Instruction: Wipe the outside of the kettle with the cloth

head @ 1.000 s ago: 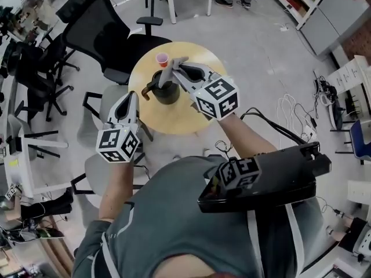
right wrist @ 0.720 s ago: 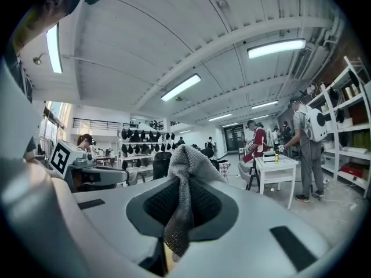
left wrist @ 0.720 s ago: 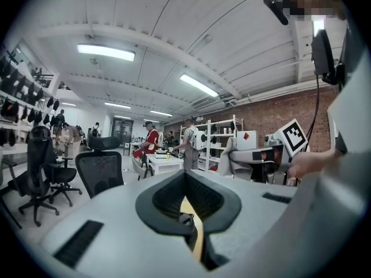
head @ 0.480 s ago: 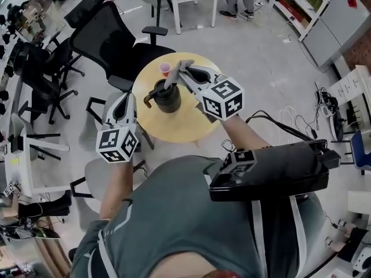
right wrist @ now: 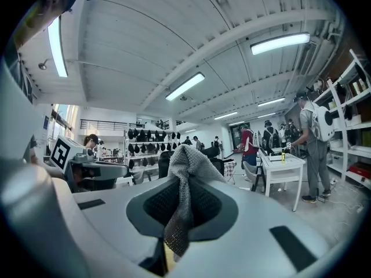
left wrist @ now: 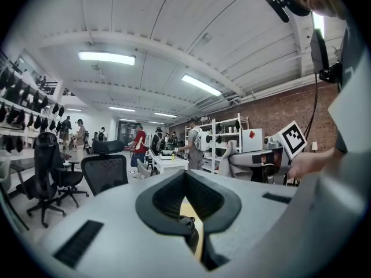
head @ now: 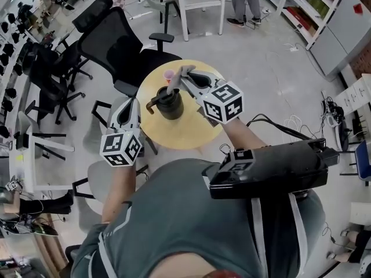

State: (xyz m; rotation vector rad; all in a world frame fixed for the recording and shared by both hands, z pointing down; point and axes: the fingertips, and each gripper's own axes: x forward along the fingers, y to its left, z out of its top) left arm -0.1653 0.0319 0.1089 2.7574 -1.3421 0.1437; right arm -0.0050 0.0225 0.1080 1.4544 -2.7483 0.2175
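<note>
Cloth [right wrist: 184, 172] clamped between right gripper [head: 186, 76] jaws by kettle [head: 169, 103]; left gripper [head: 129, 102] jaws together

Mid-frame, a black kettle [head: 168, 103] stands on a pale yellow counter [head: 185, 132], with a pink cup [head: 168, 76] above it. The cloth [right wrist: 184, 167] is speckled grey. The left hand-held gripper [head: 128, 101] and right hand-held gripper [head: 186, 77] are light grey, with black-and-white checked cubes.

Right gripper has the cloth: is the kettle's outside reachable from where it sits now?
Probably yes. The right gripper holds the cloth just beside the kettle, with nothing between them; only the pink cup stands close behind.
</note>
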